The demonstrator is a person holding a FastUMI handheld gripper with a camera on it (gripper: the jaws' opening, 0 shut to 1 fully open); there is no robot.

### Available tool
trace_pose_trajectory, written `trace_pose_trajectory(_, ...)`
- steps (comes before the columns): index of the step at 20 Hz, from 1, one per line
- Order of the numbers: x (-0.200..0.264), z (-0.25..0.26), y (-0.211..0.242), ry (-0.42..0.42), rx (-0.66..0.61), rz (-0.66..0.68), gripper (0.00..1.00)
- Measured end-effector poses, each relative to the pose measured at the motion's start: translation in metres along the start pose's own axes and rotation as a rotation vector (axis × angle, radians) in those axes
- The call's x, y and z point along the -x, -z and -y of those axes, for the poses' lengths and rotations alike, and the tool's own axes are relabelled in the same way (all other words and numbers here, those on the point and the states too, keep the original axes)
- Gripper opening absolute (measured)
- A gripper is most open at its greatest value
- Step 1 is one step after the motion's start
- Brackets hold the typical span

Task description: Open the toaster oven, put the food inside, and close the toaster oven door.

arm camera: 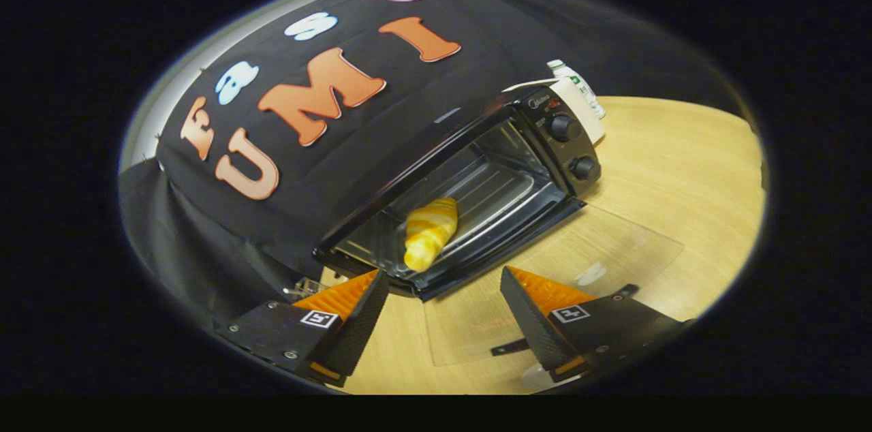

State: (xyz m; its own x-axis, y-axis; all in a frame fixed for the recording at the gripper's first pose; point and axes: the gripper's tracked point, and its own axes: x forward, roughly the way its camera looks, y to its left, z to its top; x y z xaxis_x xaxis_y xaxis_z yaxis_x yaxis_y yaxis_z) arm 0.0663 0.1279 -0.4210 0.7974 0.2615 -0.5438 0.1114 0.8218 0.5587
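Golden-yellow croissant (pixel 430 233): on rack inside black toaster oven (pixel 477 180) | clear glass door (pixel 586 261): lowered flat on light wooden table (pixel 681 166) | gripper (pixel 439 323): fingers apart, empty, short of oven | white bottle (pixel 575 88): behind oven.

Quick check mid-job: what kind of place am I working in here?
Likely a staged recording booth, not a real kitchen: a black toaster oven holding a yellow croissant sits on a light wooden tabletop against black cloth wall. The gripper is open.
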Motion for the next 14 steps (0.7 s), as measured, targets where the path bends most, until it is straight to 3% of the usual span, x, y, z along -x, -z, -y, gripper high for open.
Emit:
trace_pose_trajectory(7,0.03,0.042,0.04,0.109,0.315,-0.098,0.99)
trace_pose_trajectory(14,0.043,0.082,0.075,0.172,0.492,-0.179,0.99)
